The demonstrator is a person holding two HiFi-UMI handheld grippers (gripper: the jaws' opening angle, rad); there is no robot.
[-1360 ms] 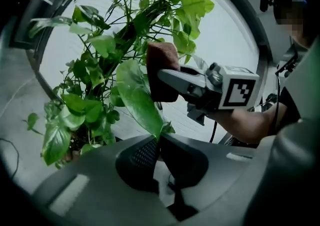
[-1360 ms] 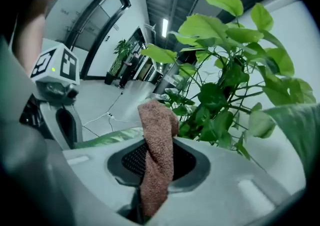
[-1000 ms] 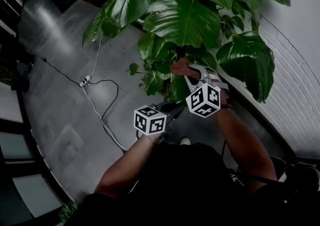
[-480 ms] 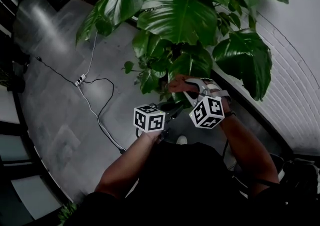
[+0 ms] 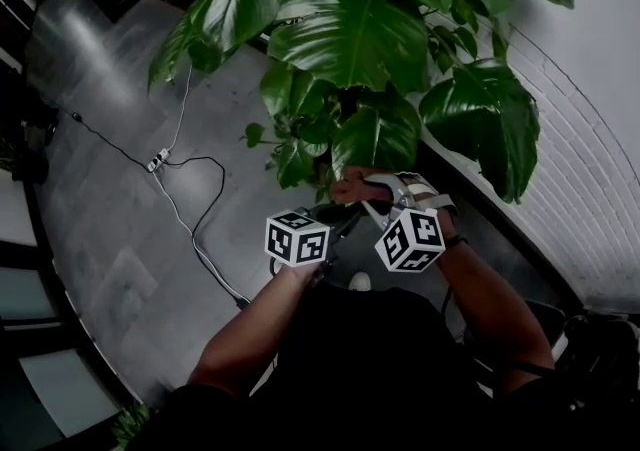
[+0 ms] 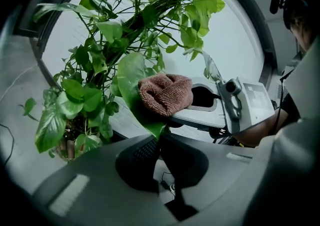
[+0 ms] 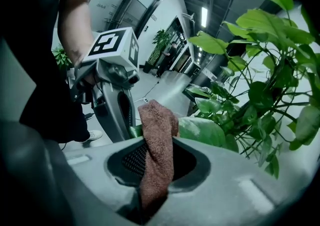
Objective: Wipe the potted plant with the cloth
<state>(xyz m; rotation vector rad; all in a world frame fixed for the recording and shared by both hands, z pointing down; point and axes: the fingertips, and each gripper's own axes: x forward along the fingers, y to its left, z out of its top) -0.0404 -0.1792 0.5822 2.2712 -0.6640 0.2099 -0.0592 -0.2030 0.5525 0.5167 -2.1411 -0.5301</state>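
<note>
Low on plant (image 5: 350,34) — L gripper (image 6: 159,136) pinches leaf (image 6: 131,77), R gripper (image 7: 154,146) grips cloth (image 7: 157,120).

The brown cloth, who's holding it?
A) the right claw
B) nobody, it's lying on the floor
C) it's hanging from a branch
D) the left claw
A: in the right gripper view the brown cloth is pinched between the jaws of the right claw, while the left claw is shut on a leaf instead.
</note>
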